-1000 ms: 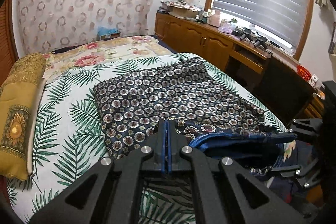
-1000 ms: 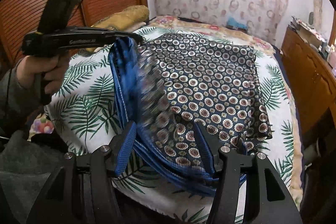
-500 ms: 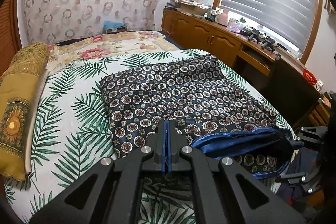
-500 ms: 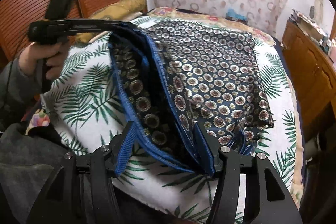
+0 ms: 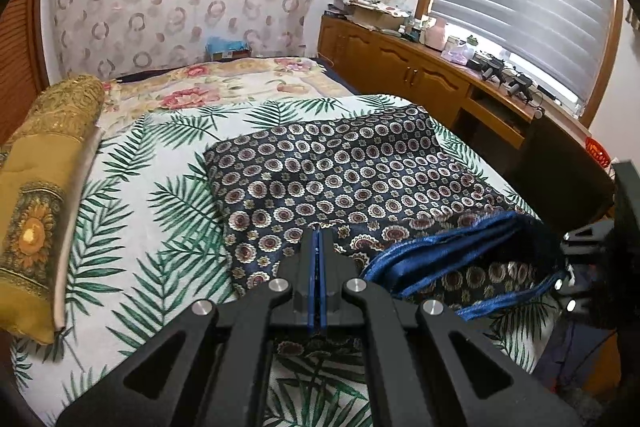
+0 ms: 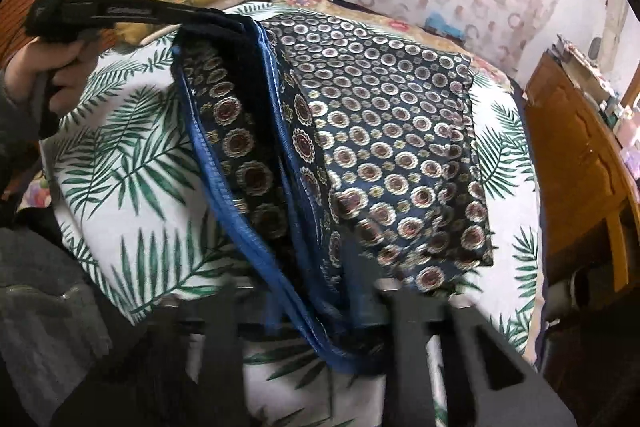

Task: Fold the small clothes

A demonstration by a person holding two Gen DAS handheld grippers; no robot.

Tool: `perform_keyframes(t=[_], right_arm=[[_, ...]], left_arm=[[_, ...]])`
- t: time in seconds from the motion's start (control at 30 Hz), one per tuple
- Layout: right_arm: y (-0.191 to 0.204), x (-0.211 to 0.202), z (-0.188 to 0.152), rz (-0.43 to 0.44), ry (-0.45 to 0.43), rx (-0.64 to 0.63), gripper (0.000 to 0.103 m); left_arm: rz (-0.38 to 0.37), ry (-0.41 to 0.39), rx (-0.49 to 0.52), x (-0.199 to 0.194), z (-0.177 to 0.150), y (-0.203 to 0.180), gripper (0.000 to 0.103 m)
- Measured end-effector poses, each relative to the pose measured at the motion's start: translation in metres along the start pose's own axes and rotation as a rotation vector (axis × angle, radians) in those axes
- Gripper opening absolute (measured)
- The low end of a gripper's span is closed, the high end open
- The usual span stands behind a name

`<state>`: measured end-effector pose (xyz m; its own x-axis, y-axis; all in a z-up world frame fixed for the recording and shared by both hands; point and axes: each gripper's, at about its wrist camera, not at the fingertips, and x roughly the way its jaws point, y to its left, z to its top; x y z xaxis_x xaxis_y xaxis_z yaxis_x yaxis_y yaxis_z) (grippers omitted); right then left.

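Lying on the bed (image 5: pixel 168 195), the patterned garment (image 5: pixel 352 179) is gripped at its blue hem by the clenched left tongs (image 5: pixel 317 239), while the right tongs (image 6: pixel 320 311), jaws just closing, are clamped on the other end.

**A bed with a palm-leaf cover**

The bed (image 5: pixel 132 211) wears a white sheet printed with green palm fronds. On it lies a dark patterned cloth (image 5: pixel 340 171), blue-edged. Left of that cloth rests a mustard-gold bolster (image 5: pixel 44 167); beyond it, a floral quilt (image 5: pixel 224 87).

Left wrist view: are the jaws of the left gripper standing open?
No, the left gripper has its two blue-lined jaws pressed flat together, with the edge of the patterned garment at their tip.
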<state>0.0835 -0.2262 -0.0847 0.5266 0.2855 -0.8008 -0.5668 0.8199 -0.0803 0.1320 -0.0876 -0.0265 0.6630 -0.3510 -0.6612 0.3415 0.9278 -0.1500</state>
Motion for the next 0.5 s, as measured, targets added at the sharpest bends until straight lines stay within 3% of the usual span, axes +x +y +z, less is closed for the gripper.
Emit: perform_keyframes(t=[0.3,0.5], right_arm=[[-0.028,-0.016,0.054,-0.039,-0.141,-0.004,0.003],[-0.048,-0.002,0.103,-0.062,-0.197,-0.021,0.002]], left_arm=[[0.035,-0.041,-0.028,-0.013,0.012,0.02,0.0],[0.056,-0.059,-0.053,-0.011,0.025,0.039,0.003]])
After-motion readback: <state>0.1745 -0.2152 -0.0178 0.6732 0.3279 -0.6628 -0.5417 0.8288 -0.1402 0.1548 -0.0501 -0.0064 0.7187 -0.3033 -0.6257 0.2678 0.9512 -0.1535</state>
